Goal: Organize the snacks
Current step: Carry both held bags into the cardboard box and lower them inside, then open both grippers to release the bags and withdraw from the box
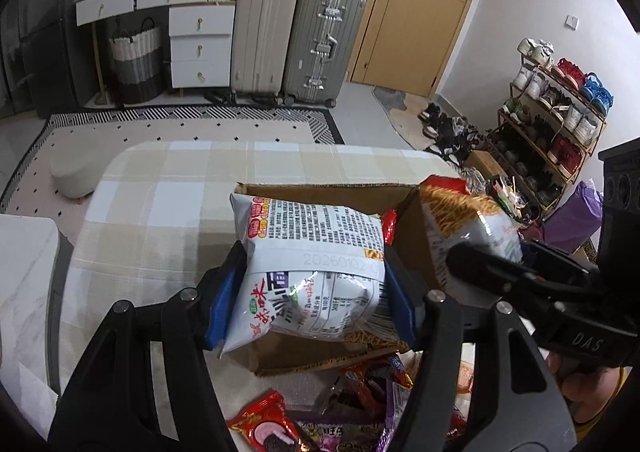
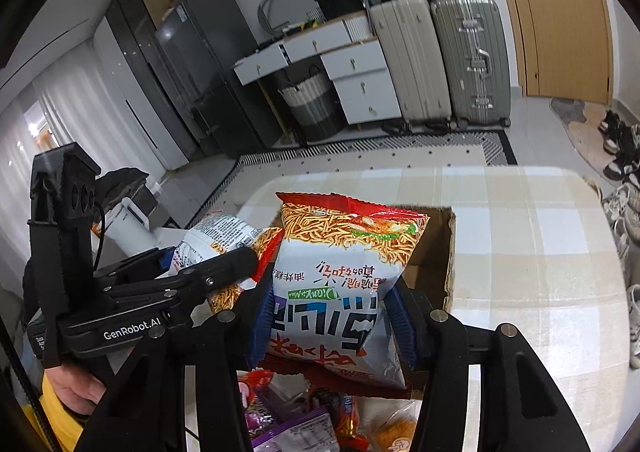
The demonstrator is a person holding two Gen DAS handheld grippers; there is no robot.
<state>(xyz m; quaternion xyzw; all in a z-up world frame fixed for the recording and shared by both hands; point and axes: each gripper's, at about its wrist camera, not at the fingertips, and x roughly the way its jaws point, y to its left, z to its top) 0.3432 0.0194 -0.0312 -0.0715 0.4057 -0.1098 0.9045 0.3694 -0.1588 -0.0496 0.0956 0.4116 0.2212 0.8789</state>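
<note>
My left gripper point(image 1: 310, 302) is shut on a white noodle-snack bag point(image 1: 316, 256), back side up, its blue pads pressing both sides. The bag hangs over an open cardboard box point(image 1: 328, 193) on the checked tablecloth. My right gripper point(image 2: 330, 322) is shut on a second noodle-snack bag point(image 2: 344, 272) of the same kind, front side showing, above the same box point(image 2: 444, 252). In the left wrist view that second bag point(image 1: 460, 223) hangs over the box's right side. The left gripper's bag point(image 2: 218, 240) appears at left in the right wrist view.
Several loose snack packets point(image 1: 272, 424) lie on the table in front of the box, also seen as snack packets point(image 2: 304, 420) below the right gripper. The checked table point(image 2: 540, 252) extends right and beyond the box. A shoe rack point(image 1: 560, 123) and suitcases point(image 1: 296, 39) stand further off.
</note>
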